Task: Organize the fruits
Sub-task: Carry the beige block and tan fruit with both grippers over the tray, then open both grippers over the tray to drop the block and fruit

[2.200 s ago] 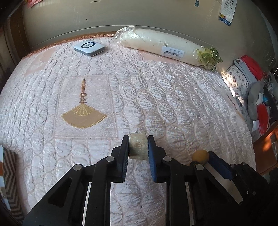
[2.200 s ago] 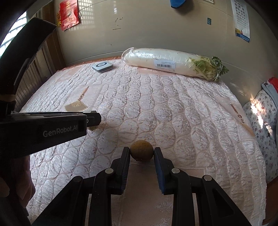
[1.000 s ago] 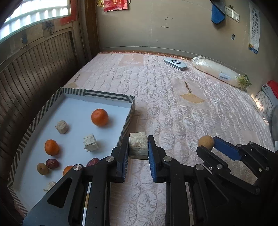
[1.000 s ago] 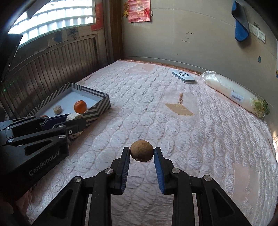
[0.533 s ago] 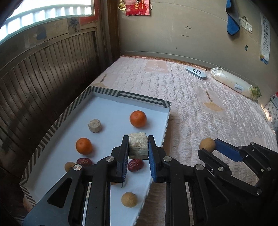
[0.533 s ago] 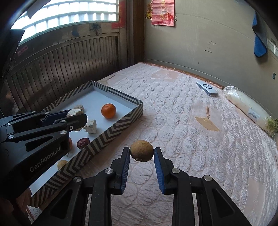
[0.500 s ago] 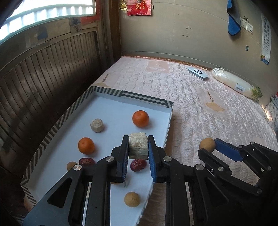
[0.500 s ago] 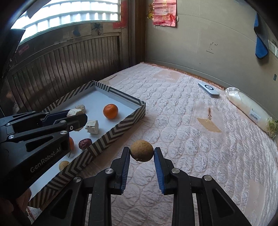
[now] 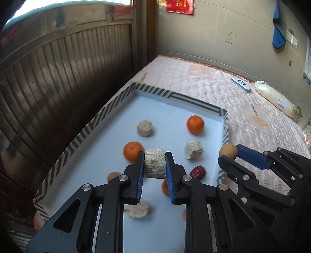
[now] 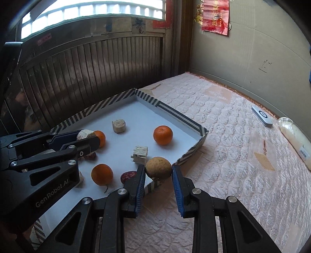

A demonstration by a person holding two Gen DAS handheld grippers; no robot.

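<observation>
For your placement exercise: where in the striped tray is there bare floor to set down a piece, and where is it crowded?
Free: the white floor of the zigzag-striped cardboard tray along its far wall, beyond the round beige chunk and far orange mandarin. Crowded: the near half, around the dark red date.

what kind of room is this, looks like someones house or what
Most likely a bedroom in a lived-in home: a pink quilted bedspread fills the view, a red paper decoration hangs on the plaster wall, and a window tops dark wood panelling.
</observation>
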